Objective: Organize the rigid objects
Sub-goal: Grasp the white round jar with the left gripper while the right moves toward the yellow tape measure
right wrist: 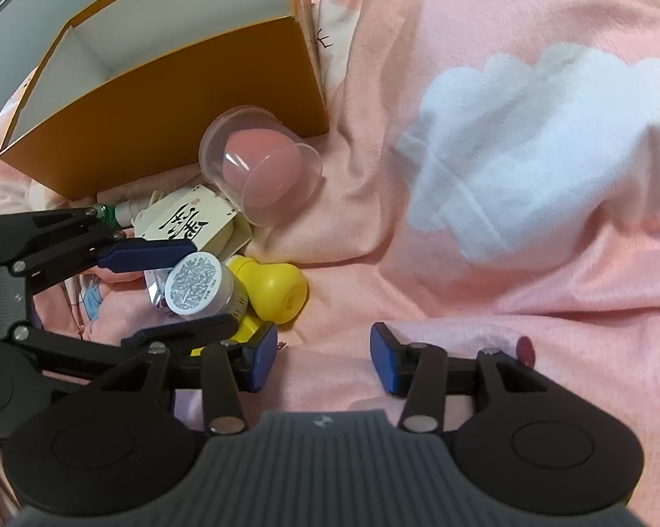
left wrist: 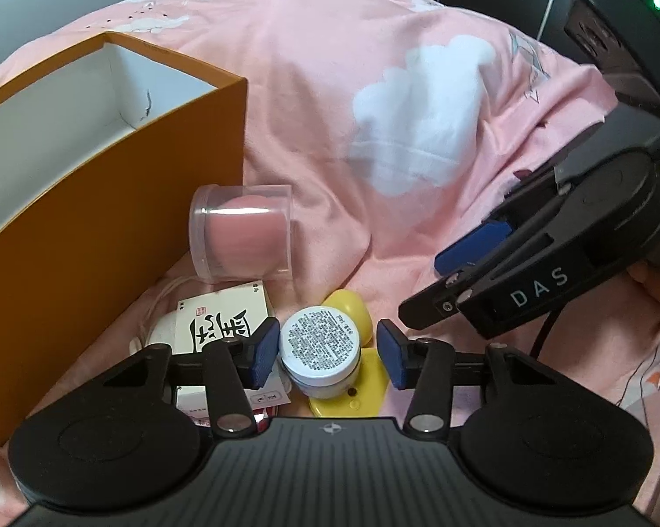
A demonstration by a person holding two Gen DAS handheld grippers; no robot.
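Note:
A small white jar with a printed label lies on a yellow plastic piece on the pink bedding. My left gripper straddles the jar: one pad sits against it and a thin gap shows at the other. The right wrist view shows the same jar between the left gripper's fingers. My right gripper is open over bare bedding, to the right of the pile, with nothing between its pads. It also enters the left wrist view at the right.
An open orange box with a white inside stands at the left. Against it lies a clear tub holding a pink sponge. A white card box with black calligraphy lies beside the jar. Rumpled pink bedding with a white cloud spreads right.

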